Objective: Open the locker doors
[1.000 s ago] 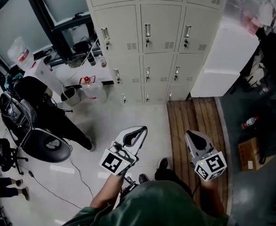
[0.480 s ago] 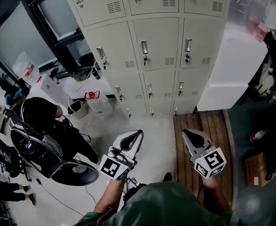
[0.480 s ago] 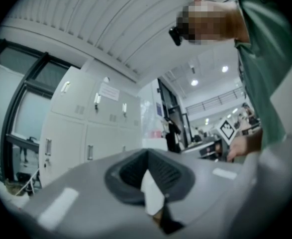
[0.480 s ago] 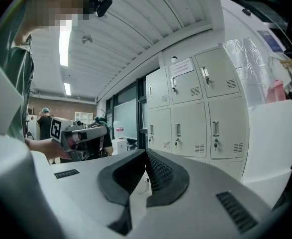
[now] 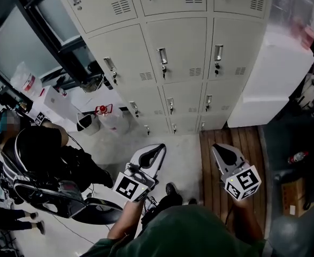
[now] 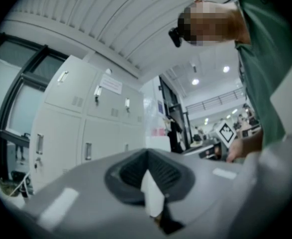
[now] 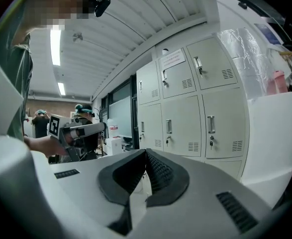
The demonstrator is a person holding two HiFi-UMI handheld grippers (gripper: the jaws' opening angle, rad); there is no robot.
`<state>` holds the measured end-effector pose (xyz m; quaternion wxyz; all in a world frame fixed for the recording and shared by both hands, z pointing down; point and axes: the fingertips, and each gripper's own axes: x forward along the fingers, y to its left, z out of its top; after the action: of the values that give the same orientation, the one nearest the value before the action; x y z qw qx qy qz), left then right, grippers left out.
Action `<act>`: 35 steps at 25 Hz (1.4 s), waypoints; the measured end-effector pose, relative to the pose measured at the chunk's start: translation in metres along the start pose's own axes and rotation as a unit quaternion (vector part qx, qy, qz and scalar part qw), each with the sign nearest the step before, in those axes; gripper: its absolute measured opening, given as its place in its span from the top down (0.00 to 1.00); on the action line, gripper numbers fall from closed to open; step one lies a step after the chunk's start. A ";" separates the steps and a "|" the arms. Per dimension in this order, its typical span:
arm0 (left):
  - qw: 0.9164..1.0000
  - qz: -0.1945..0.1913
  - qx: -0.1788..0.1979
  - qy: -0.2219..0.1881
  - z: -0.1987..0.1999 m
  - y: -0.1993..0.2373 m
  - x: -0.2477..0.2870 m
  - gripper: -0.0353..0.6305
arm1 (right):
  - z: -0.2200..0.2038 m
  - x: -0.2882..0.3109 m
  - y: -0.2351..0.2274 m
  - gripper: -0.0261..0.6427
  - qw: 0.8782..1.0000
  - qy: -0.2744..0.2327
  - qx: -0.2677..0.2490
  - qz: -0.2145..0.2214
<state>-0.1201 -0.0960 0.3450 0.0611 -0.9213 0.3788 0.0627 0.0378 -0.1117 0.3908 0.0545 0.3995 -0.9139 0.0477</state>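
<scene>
Locker doors [image 5: 175, 52] are all recorded as shut and flush with the pale frame. Each carries a handle and a key lock at one edge and a small vent grille. They are found at the top of the head view, ahead of both grippers and well apart from them.

Left gripper [image 5: 159, 148]: held low, left of centre in the head view, nose towards the locker doors, its marker cube [image 5: 128, 187] turned up to the camera. In the left gripper view its jaws are seen drawn together, the ribbed pads [image 6: 131, 169] meeting at the tips. Nothing is held between them.

Right gripper [image 5: 217, 148]: held level with the left one, over the wooden floor strip [image 5: 226, 143]. In the right gripper view the jaws are likewise seen closed pad to pad [image 7: 161, 176], with nothing gripped.

Surroundings noted:
- A white cabinet [image 5: 269, 84] is set just beside the locker doors on the right.
- A clear jug with a red cap [image 5: 107, 116] is seen on the pale floor near the lower left corner of the lockers.
- A person in dark clothes [image 5: 44, 149] is seated at the left, beside a black chair [image 5: 66, 197] and below a dark-framed window [image 5: 17, 36].
- A bottle [image 5: 297, 157] is seen lying on the dark floor at the right.
</scene>
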 end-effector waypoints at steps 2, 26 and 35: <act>1.000 -0.005 -0.004 -0.001 -0.001 0.017 0.010 0.95 | 0.005 0.013 -0.006 0.96 1.000 0.002 0.000 -0.010; 1.000 -0.026 -0.001 -0.011 -0.022 0.140 0.132 0.95 | 0.049 0.145 -0.134 0.96 0.999 -0.006 -0.019 -0.040; 1.000 0.009 0.004 -0.011 -0.032 0.147 0.206 0.95 | 0.056 0.175 -0.219 0.96 0.999 -0.009 -0.031 -0.010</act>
<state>-0.0764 -0.3468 0.3339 0.0683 -0.9168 0.3870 0.0714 0.0776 -0.3941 0.3687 0.0587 0.4072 -0.9113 0.0152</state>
